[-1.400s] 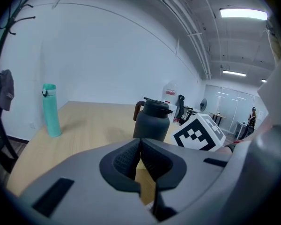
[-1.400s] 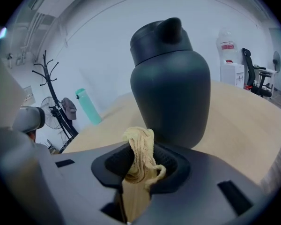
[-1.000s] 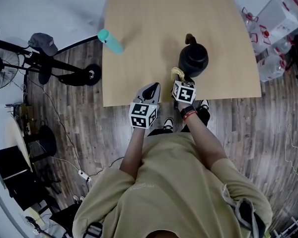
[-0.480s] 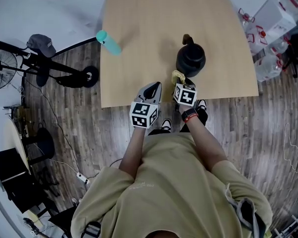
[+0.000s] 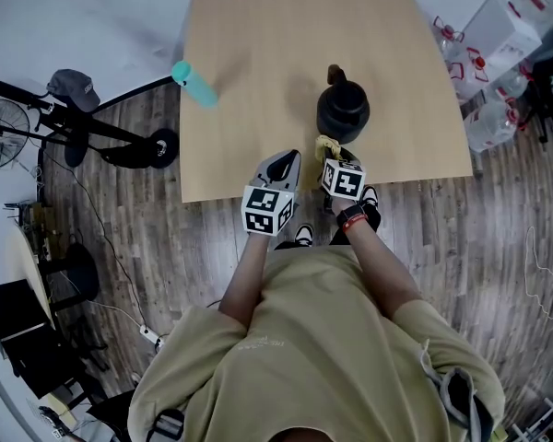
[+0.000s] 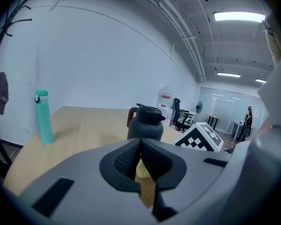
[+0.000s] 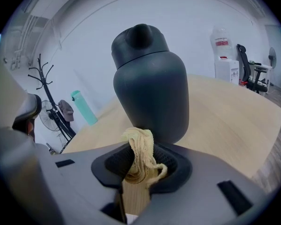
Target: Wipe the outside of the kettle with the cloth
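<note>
- Centrally, right of the head view's middle, the dark kettle [image 5: 342, 110] stands upright on the table [image 5: 258, 63].
- Right gripper [image 7: 140, 165]: jaws clenched on the yellow cloth [image 7: 139, 146], which is bunched just before the kettle's lower wall; contact cannot be told.
- Left gripper [image 6: 140, 159]: jaws pressed together, holding nothing, at the table's near edge beside the right gripper.
- Teal bottle [image 5: 194, 83]: upright, upper left, near the table's edge.

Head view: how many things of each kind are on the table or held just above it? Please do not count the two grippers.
Kettle, black: 1
Bottle, teal: 1
Cloth, yellow: 1
Total: 3
</note>
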